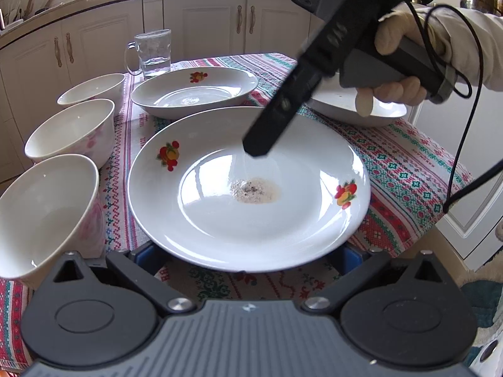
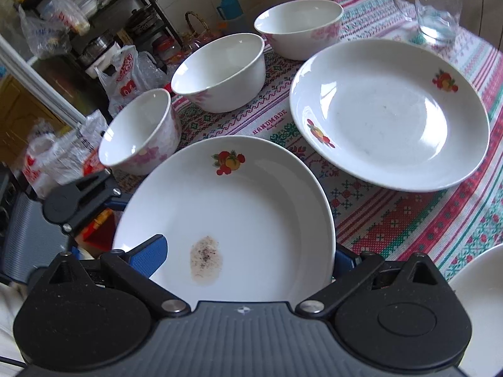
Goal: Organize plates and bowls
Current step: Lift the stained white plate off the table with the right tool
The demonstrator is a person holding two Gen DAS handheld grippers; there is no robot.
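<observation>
**A:** Left tongs (image 1: 246,259)?

**B:** Gaping wide. Fingertips tucked out of sight beneath the near rim of the stained plate (image 1: 220,220). Can't tell about any real hold, nor about the plate's weight on them.

**A:** And the right tongs (image 2: 246,256)?

**B:** Likewise spread wide, straddling the edge of that same plate. Left blue finger (image 2: 151,251) laid over the inner face, right one hidden behind the rim. No visible squeeze, so nothing clamped. Carried by a gloved hand (image 1: 408,47) and aimed steeply down at the plate's well.

**A:** So where exactly is the plate?

**B:** Straight ahead of both tongs, reached from two sides, over the striped tablecloth (image 1: 408,169). Can't tell whether lifted or resting. Marked with a brownish speckled stain (image 1: 254,190) in the middle, close in front of the right tongs.

**A:** And around it?

**B:** To the left of the left tongs, three white bowls in a row running away:
- nearest bowl (image 1: 41,216), just beside the stained plate
- middle bowl (image 1: 72,135)
- farthest bowl (image 1: 94,89)

Beyond the stained plate, a second plate (image 1: 195,91) with the same fruit print. Past that, a glass mug (image 1: 154,53). Ahead and to the right, a third plate (image 1: 345,110), partly hidden behind the right tongs.
</observation>
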